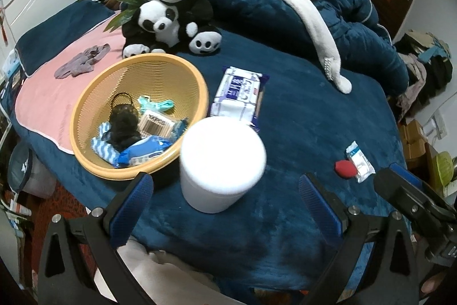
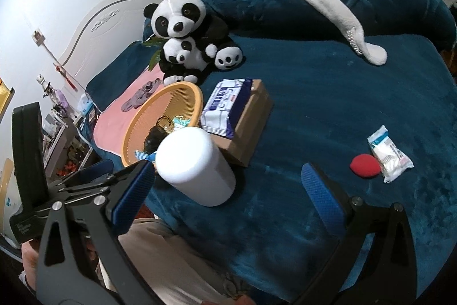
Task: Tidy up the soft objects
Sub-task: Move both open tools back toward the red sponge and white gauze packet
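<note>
White roll [image 1: 222,162] stands upright on bed [image 1: 300,110], frame center, just beside yellow basket [image 1: 137,116]. Looks light, squishy, probably tissue. Grab mid-wall, gentle squeeze. Left tool [image 1: 225,190] and right tool [image 2: 228,182] both spread apart, holding nothing.

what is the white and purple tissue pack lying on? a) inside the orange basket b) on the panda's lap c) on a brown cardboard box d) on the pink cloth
c: in the right wrist view the tissue pack lies on top of a brown cardboard box, beside the orange basket rather than in it, and in front of the panda.
</note>
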A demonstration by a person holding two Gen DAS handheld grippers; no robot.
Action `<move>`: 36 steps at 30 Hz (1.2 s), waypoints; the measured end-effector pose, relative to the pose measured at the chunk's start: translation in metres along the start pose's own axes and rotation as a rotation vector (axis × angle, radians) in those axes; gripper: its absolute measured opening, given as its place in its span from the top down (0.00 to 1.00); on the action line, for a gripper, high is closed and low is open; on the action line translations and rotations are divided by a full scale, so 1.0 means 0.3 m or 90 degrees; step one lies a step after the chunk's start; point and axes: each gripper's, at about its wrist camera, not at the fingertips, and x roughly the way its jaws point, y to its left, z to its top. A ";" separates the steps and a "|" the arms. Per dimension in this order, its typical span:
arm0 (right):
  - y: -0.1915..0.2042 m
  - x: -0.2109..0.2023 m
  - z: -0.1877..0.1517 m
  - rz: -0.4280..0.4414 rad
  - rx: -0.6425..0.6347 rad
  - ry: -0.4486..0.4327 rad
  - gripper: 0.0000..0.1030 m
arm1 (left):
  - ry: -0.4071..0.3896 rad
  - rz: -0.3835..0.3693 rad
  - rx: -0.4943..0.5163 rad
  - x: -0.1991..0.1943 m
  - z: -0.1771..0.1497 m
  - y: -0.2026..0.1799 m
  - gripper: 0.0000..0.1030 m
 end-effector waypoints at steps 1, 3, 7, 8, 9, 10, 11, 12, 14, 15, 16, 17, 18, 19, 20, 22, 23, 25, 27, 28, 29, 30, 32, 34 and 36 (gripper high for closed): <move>-0.007 -0.002 -0.001 -0.001 0.003 0.000 0.00 | 0.001 -0.001 0.004 0.003 -0.002 -0.010 0.01; -0.030 -0.010 -0.007 -0.005 0.009 -0.002 0.00 | 0.003 -0.002 0.014 0.008 -0.005 -0.034 0.01; -0.075 -0.024 -0.019 -0.012 0.025 -0.004 0.00 | 0.008 -0.005 0.030 0.022 -0.012 -0.080 0.01; -0.087 -0.027 -0.021 -0.015 0.029 -0.005 0.00 | 0.010 -0.006 0.035 0.027 -0.013 -0.093 0.01; -0.098 -0.030 -0.024 -0.017 0.033 -0.005 0.00 | 0.011 -0.007 0.038 0.030 -0.015 -0.103 0.01; -0.108 -0.033 -0.027 -0.018 0.036 -0.005 0.00 | 0.012 -0.008 0.041 0.034 -0.016 -0.112 0.01; -0.120 -0.036 -0.029 -0.020 0.039 -0.005 0.00 | 0.014 -0.009 0.044 0.038 -0.016 -0.122 0.01; -0.131 -0.040 -0.032 -0.023 0.043 -0.006 0.00 | 0.016 -0.010 0.049 0.044 -0.017 -0.138 0.01; -0.158 -0.047 -0.036 -0.027 0.051 -0.007 0.00 | 0.019 -0.012 0.059 0.051 -0.018 -0.161 0.01; -0.169 -0.050 -0.039 -0.030 0.055 -0.007 0.00 | 0.021 -0.013 0.065 0.056 -0.019 -0.177 0.01; -0.186 -0.054 -0.042 -0.033 0.061 -0.008 0.00 | 0.022 -0.015 0.070 0.061 -0.019 -0.190 0.01; -0.200 -0.058 -0.044 -0.036 0.065 -0.008 0.00 | 0.024 -0.017 0.074 0.065 -0.020 -0.205 0.01; -0.213 -0.062 -0.047 -0.038 0.069 -0.009 0.00 | 0.026 -0.019 0.079 0.069 -0.020 -0.216 0.01; -0.226 -0.066 -0.050 -0.041 0.074 -0.009 0.00 | 0.027 -0.020 0.082 0.074 -0.021 -0.227 0.01; -0.242 -0.070 -0.052 -0.045 0.079 -0.009 0.00 | 0.029 -0.022 0.085 0.079 -0.022 -0.237 0.01; -0.272 -0.077 -0.057 -0.052 0.089 -0.010 0.00 | 0.035 -0.027 0.094 0.094 -0.024 -0.264 0.01; -0.287 -0.081 -0.059 -0.054 0.094 -0.010 0.00 | 0.037 -0.028 0.098 0.100 -0.026 -0.275 0.01; -0.318 -0.088 -0.065 -0.060 0.104 -0.010 0.00 | 0.044 -0.032 0.108 0.116 -0.029 -0.304 0.01; -0.346 -0.093 -0.072 -0.066 0.113 -0.010 0.00 | 0.050 -0.035 0.117 0.130 -0.031 -0.330 0.01; -0.361 -0.096 -0.075 -0.069 0.119 -0.010 0.00 | 0.053 -0.036 0.121 0.138 -0.033 -0.344 0.01; -0.377 -0.096 -0.077 -0.071 0.123 -0.009 0.00 | 0.055 -0.038 0.125 0.145 -0.034 -0.354 0.01; -0.389 -0.096 -0.079 -0.073 0.128 -0.009 0.00 | 0.059 -0.040 0.130 0.154 -0.035 -0.368 0.01; -0.421 -0.099 -0.083 -0.079 0.138 -0.008 0.00 | 0.064 -0.044 0.135 0.168 -0.036 -0.386 0.01; -0.451 -0.101 -0.089 -0.084 0.148 -0.008 0.00 | 0.072 -0.048 0.138 0.186 -0.038 -0.407 0.01; -0.475 -0.104 -0.094 -0.087 0.157 -0.008 0.00 | 0.080 -0.053 0.144 0.206 -0.042 -0.429 0.01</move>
